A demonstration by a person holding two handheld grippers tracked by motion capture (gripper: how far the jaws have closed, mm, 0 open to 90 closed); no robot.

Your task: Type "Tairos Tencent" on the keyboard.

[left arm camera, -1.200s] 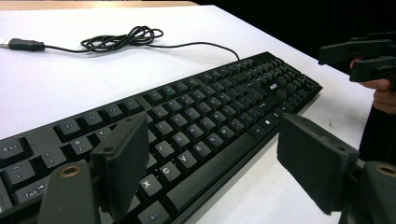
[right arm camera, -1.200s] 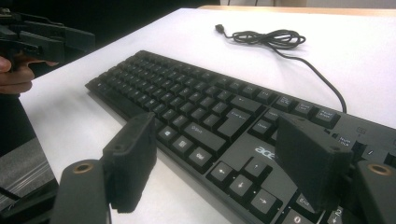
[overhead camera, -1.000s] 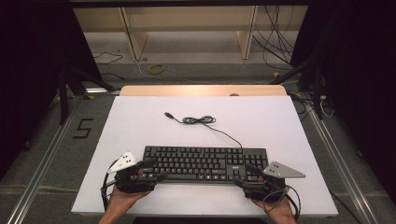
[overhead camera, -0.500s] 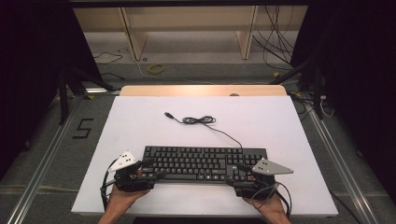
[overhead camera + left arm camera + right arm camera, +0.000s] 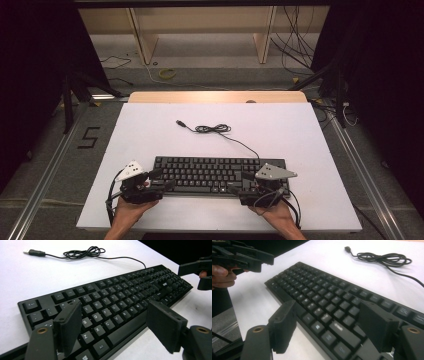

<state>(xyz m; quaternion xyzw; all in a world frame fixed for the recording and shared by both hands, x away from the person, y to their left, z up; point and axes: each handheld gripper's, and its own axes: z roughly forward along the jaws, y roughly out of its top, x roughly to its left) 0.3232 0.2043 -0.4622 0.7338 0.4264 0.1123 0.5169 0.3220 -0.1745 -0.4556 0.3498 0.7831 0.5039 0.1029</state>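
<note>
A black keyboard [image 5: 215, 172] lies near the front of the white table, and its cable [image 5: 212, 128] is coiled behind it, ending in a loose USB plug [image 5: 180, 122]. My left gripper [image 5: 162, 180] is at the keyboard's front left corner. In the left gripper view my left gripper [image 5: 115, 327] is open; its jaws have just been closing a little, with the keyboard's [image 5: 112, 302] front edge between them and untouched. My right gripper [image 5: 239, 183] is at the front edge, right of the middle. In the right gripper view my right gripper [image 5: 329, 327] is open, straddling the keyboard [image 5: 324, 300].
The white table top [image 5: 150, 135] ends in a wooden strip [image 5: 215, 96] at the far side. Beyond it are wooden shelf legs and loose cables on the floor. A "5" [image 5: 87, 137] is marked on the floor to the left.
My right gripper has slid left along the keyboard's front edge, from its right end toward the middle. My left gripper has stayed at the left corner.
</note>
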